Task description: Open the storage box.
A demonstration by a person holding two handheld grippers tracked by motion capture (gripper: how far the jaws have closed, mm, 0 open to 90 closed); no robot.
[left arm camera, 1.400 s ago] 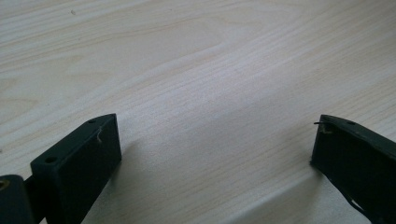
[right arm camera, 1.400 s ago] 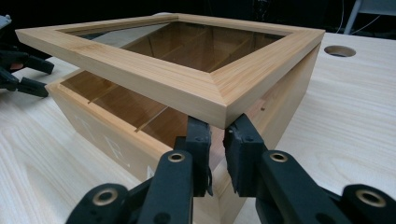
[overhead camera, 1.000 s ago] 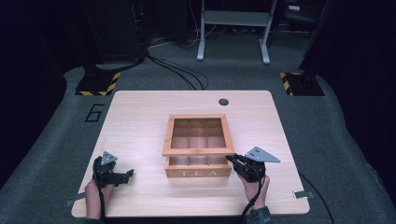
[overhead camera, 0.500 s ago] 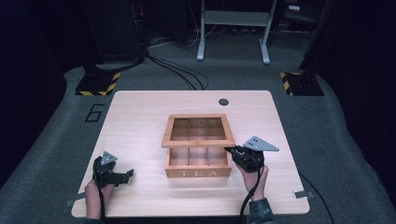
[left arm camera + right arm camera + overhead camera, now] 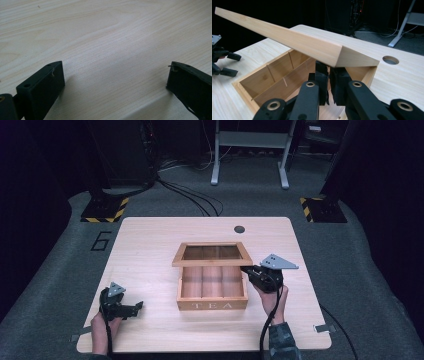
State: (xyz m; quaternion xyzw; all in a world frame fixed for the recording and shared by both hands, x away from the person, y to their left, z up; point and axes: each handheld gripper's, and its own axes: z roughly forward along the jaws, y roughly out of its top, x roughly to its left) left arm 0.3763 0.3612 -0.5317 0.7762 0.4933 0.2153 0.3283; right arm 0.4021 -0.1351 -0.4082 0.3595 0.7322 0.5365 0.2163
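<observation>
High view: lid (image 5: 212, 254) higher than before

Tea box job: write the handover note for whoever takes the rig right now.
Right claw: shut, tips under the lid's front edge, propping it part-way up.
Left claw: open, holding nothing, low over the table left of the tea box.
Done: lid raised off the front wall; compartments look empty.
Left: swing the lid fully back.

The high view looks down on the whole counter (image 5: 150, 240); both gripper views sit close, sharing its wood surface.
</observation>
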